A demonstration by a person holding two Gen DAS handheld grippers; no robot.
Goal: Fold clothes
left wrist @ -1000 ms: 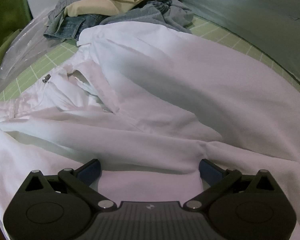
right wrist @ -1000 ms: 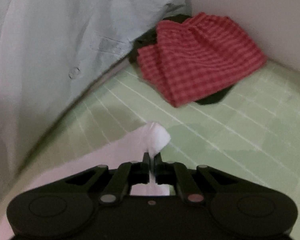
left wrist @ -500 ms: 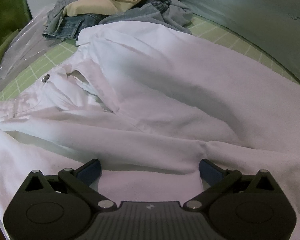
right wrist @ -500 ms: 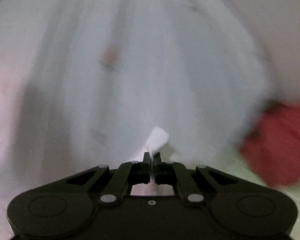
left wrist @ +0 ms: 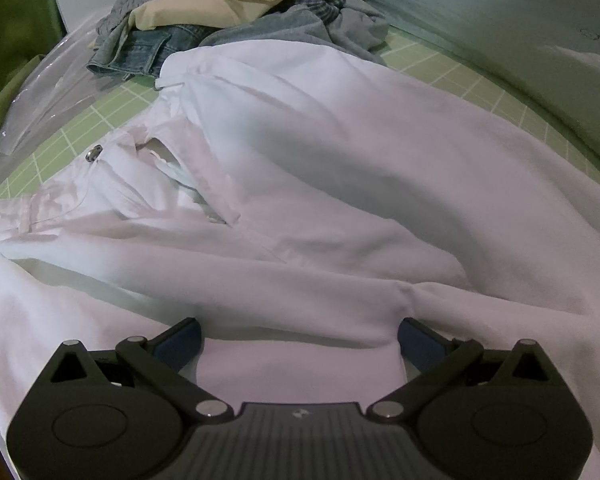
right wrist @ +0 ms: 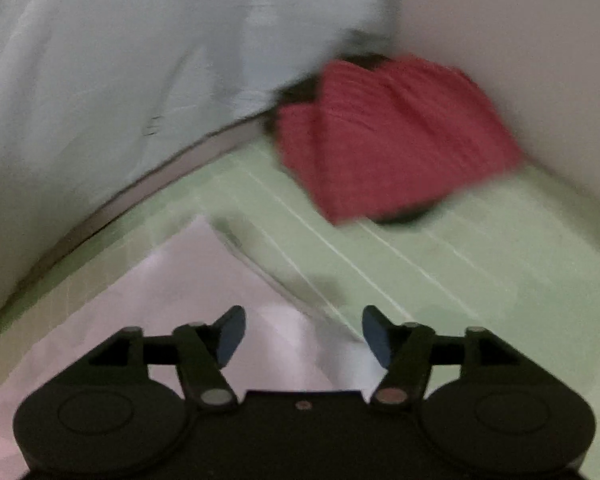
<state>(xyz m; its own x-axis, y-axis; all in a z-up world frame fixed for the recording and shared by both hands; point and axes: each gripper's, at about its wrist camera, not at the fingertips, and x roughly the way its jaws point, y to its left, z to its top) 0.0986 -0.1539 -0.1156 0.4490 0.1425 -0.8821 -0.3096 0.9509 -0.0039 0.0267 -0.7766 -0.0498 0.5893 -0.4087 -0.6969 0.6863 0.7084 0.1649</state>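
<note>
White trousers [left wrist: 320, 184] lie spread over the green gridded mat [left wrist: 80, 120], with a metal waist button [left wrist: 94, 155] at the left. My left gripper [left wrist: 300, 338] stands open just over the cloth, its blue pads wide apart with a fold of white fabric lying between them, not pinched. In the right wrist view a corner of the white trousers [right wrist: 188, 280] lies flat on the mat [right wrist: 440, 280]. My right gripper [right wrist: 304, 334] hangs over that corner with its jaws opening, and nothing is gripped between the pads.
A heap of unfolded clothes [left wrist: 236, 12], denim, grey and beige, sits at the mat's far end. Clear plastic sheeting [left wrist: 40, 96] lies at the left. A folded red checked garment [right wrist: 392, 136] rests in the far corner by a wall. A person's pale blue shirt [right wrist: 120, 60] looms on the left.
My right gripper was shut on a tuft of white cloth, swung across, and now stands open with the cloth released flat on the mat. The left gripper has not moved.
</note>
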